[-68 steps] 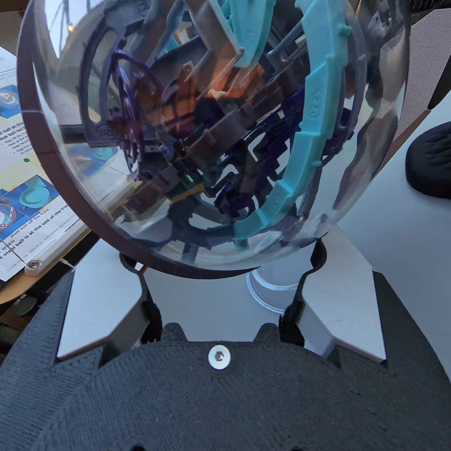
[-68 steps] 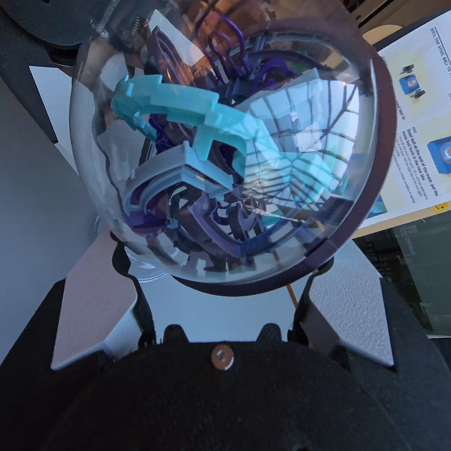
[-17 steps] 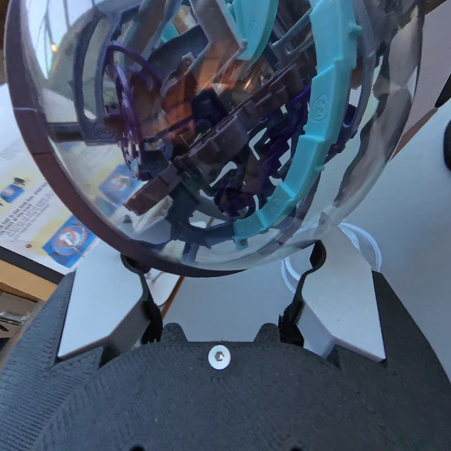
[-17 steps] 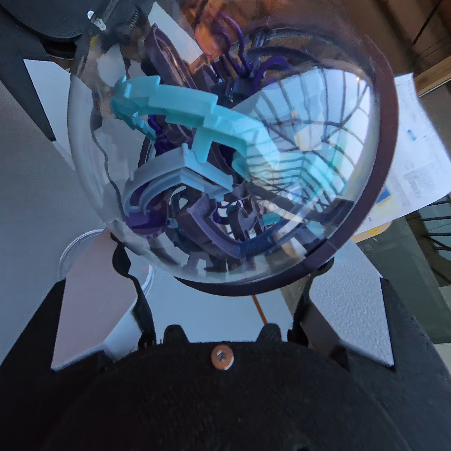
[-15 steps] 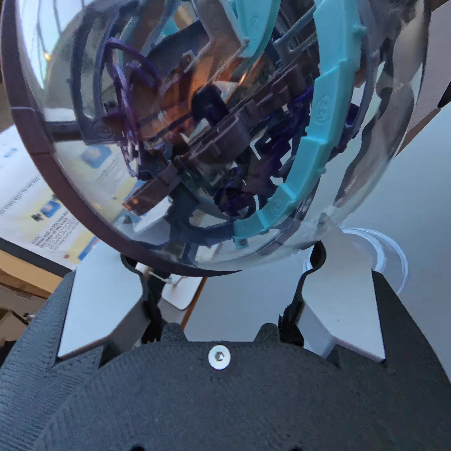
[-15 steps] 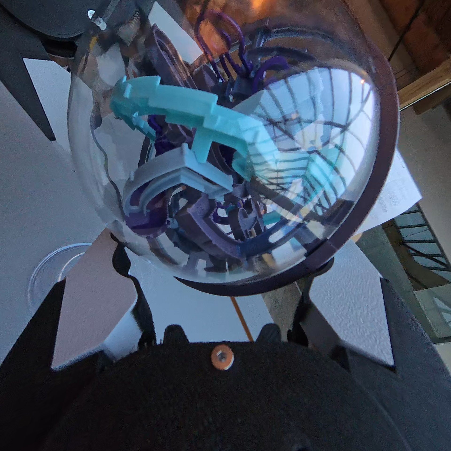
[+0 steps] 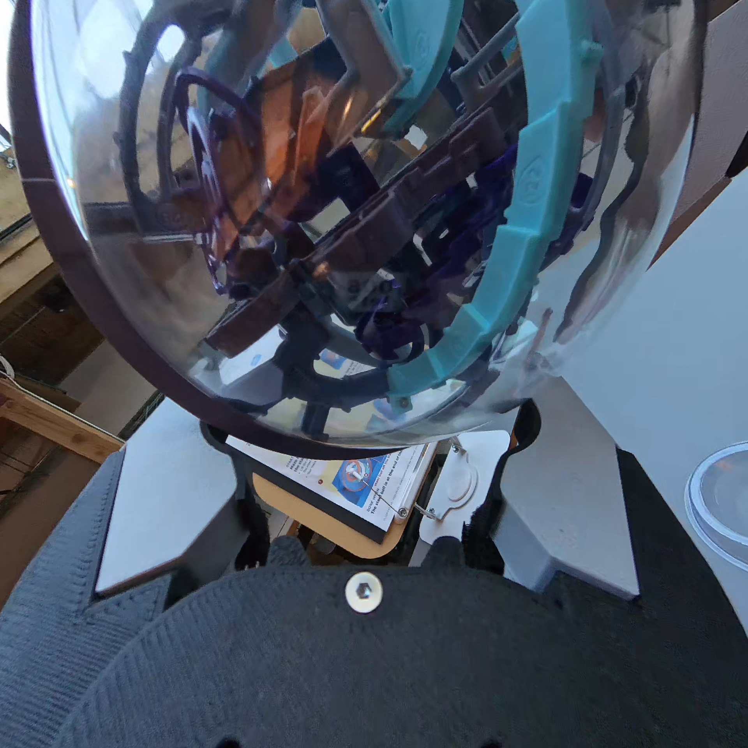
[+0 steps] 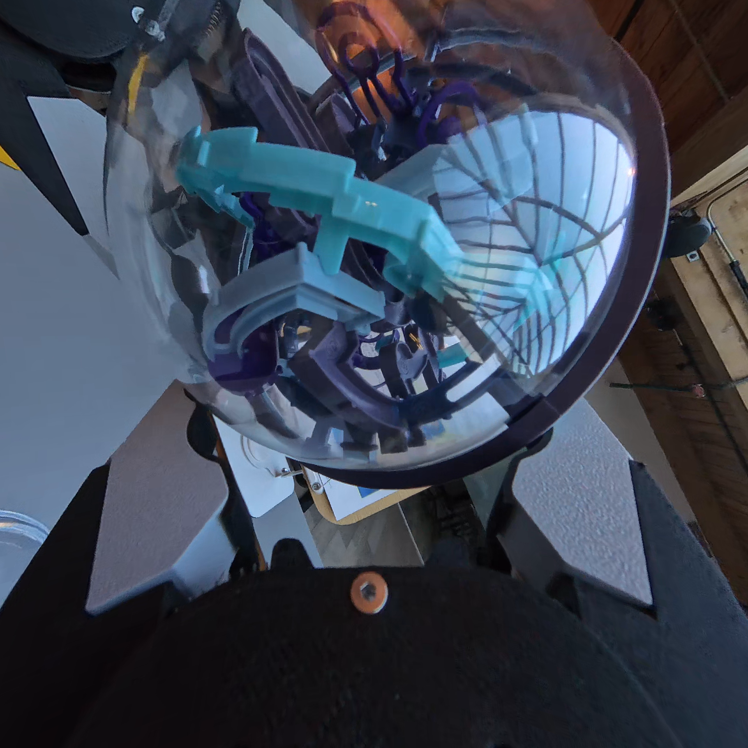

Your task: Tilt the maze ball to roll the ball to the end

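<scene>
Both grippers, left [image 7: 366, 441] and right [image 8: 366, 449], clamp their fingers on the maze ball [image 7: 324, 202] held above the white tabletop [image 7: 668, 324]; below lie an instruction sheet [image 7: 356, 481] and clear ring stand [image 7: 720, 502]

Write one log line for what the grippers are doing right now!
left gripper: shut on clear plastic maze ball | right gripper: shut on it | held above white table | steel ball: unseen
</scene>
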{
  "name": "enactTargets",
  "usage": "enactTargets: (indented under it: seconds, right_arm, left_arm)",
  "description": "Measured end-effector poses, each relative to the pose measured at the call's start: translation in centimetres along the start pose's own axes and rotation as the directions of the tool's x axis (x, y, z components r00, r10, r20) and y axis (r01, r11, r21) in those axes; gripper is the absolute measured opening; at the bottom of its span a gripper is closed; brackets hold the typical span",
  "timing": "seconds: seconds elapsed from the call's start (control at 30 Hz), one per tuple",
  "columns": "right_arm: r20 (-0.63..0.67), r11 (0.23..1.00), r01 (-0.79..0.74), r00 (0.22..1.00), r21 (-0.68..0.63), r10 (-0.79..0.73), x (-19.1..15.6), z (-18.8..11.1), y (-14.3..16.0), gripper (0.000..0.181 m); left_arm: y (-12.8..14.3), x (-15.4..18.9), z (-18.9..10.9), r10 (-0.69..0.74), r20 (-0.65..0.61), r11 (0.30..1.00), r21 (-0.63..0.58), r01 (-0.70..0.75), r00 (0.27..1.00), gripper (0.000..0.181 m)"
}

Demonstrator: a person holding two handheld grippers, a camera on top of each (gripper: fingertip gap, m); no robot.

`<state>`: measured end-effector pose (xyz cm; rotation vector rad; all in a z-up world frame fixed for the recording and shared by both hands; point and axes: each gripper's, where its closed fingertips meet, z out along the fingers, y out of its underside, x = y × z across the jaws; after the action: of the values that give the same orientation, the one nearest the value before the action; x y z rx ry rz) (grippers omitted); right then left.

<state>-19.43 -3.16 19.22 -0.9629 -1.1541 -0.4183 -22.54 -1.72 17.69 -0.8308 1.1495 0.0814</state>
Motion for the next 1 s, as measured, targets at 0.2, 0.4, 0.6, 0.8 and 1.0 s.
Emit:
enactTargets:
  seconds: [0.2, 0.4, 0.6, 0.8, 1.0]
  right_arm:
    - [-0.037, 0.999, 0.036, 0.999, 0.004, -0.036, -0.4, -1.0, -2.1, 0.155]
    - [-0.088, 0.995, 0.094, 0.991, -0.045, -0.098, -0.2, -2.4, -2.9, 0.156]
    - [-0.069, 0.992, 0.074, 0.994, -0.104, -0.082, -0.5, -3.1, -2.5, 0.156]
    - [-0.046, 0.972, 0.101, 0.993, -0.214, -0.113, -0.6, -3.8, -1.3, 0.156]
    - [-0.001, 0.963, 0.064, 0.998, -0.262, -0.067, -1.1, -3.6, 0.5, 0.156]
  left_arm:
    - [-1.1, -0.2, -1.8, 0.023, 0.013, 0.999, 0.044, -0.023, 1.0, 0.143]
    - [-2.4, 0.1, -2.2, 0.03, 0.027, 0.994, 0.104, -0.032, 0.999, 0.143]
    - [-2.6, 1.1, -2.0, -0.011, -0.019, 0.992, 0.128, 0.013, 1.0, 0.143]
    - [-2.5, 2.5, -0.7, -0.092, -0.065, 0.978, 0.181, 0.102, 0.994, 0.144]
    - [-1.6, 3.9, 0.5, -0.153, -0.125, 0.97, 0.17, 0.173, 0.98, 0.143]
